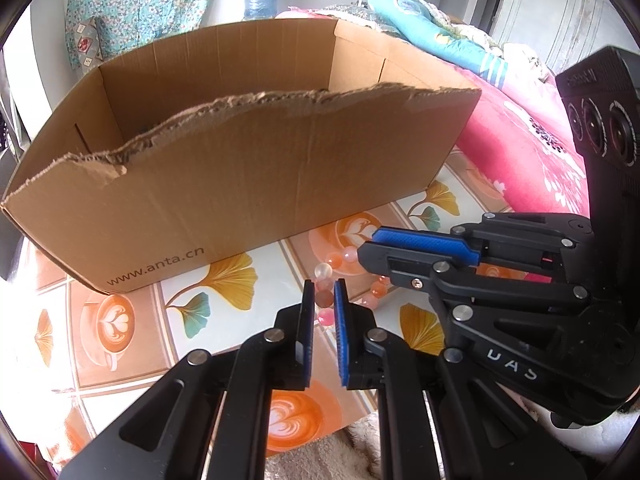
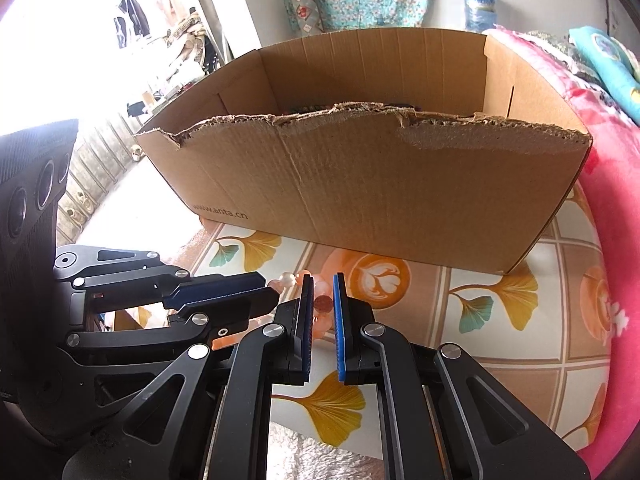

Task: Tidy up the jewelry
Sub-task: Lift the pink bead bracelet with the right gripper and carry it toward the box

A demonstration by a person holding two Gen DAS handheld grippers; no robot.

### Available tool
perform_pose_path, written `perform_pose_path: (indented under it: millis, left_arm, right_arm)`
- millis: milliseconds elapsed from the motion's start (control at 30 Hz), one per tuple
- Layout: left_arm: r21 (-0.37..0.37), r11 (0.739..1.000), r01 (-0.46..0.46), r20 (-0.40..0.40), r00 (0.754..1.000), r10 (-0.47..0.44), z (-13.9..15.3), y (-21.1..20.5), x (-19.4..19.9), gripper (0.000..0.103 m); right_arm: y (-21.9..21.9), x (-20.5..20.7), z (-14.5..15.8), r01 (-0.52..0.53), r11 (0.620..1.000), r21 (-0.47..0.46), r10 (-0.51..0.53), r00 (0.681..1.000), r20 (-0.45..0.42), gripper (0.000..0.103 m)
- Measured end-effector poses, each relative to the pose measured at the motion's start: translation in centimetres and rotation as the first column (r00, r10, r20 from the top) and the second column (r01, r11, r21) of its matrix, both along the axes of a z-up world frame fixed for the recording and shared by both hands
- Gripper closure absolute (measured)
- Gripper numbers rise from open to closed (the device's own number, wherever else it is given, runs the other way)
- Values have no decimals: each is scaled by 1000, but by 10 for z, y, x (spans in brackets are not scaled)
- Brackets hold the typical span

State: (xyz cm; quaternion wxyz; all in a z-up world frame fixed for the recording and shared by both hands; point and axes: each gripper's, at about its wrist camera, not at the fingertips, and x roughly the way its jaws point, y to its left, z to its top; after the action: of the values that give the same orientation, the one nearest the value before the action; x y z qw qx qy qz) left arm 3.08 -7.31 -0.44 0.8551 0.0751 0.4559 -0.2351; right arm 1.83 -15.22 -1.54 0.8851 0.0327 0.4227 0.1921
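Lying on the patterned tablecloth (image 1: 132, 320) just in front of the torn cardboard box (image 1: 240, 184), the pink bead bracelet (image 1: 347, 258) is pinched by both tools, the left gripper (image 1: 324, 289) and the right gripper (image 2: 322, 283) each narrowed on a bead, close together.

Both wrist cameras look steeply down along their own fingers from close above the tabletop (image 1: 132, 364), sharing the cardboard box (image 1: 240, 184) and pink beads (image 1: 348, 256).
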Motion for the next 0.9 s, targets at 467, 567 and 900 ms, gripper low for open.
perform_pose_path:
  millis: [467, 567, 900]
  left_arm:
    - [7, 1000, 15, 109, 994, -15, 37, -2, -26, 94]
    - [8, 1000, 17, 142, 990, -18, 47, -2, -33, 94]
    - [20, 999, 30, 253, 967, -34, 83, 2, -51, 94]
  right_arm:
    - [-8, -25, 35, -5, 1000, 7, 4, 995, 105, 95]
    - [-7, -30, 44, -6, 1000, 7, 5, 991, 135, 95]
    - [-12, -45, 69, -9, 1000, 12, 6, 973, 230, 95]
